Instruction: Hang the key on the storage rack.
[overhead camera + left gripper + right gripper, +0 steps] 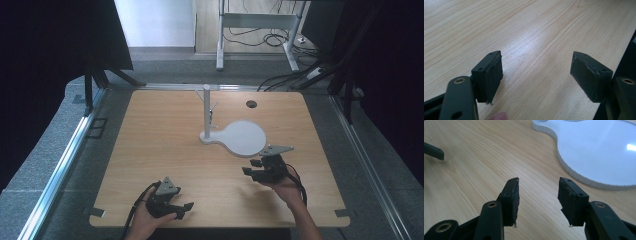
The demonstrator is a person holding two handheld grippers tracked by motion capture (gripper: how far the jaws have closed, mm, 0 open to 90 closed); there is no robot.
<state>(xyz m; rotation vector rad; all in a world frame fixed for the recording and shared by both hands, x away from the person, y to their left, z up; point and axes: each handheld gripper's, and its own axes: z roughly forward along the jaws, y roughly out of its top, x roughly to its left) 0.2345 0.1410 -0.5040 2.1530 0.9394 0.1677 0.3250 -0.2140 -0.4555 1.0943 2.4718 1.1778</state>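
A white stand sits mid-table: a round flat base (246, 138) and, at its left end, an upright post (206, 112) with small pegs. My right gripper (252, 167) hovers low just in front of the base, jaws pointing left, open with nothing between them. In the right gripper view its jaws (539, 195) stand apart over bare wood, with the base's rim (574, 173) close at the upper right. My left gripper (184, 210) rests near the table's front edge at the left, open. In the left gripper view nothing lies between its jaws (536, 75).
The wooden table (165, 145) has a round cable hole (251, 104) at the back right. Metal rails (60, 170) run along both sides. Dark curtains hang left and right. A desk frame with loose cables (280, 40) stands beyond the far edge.
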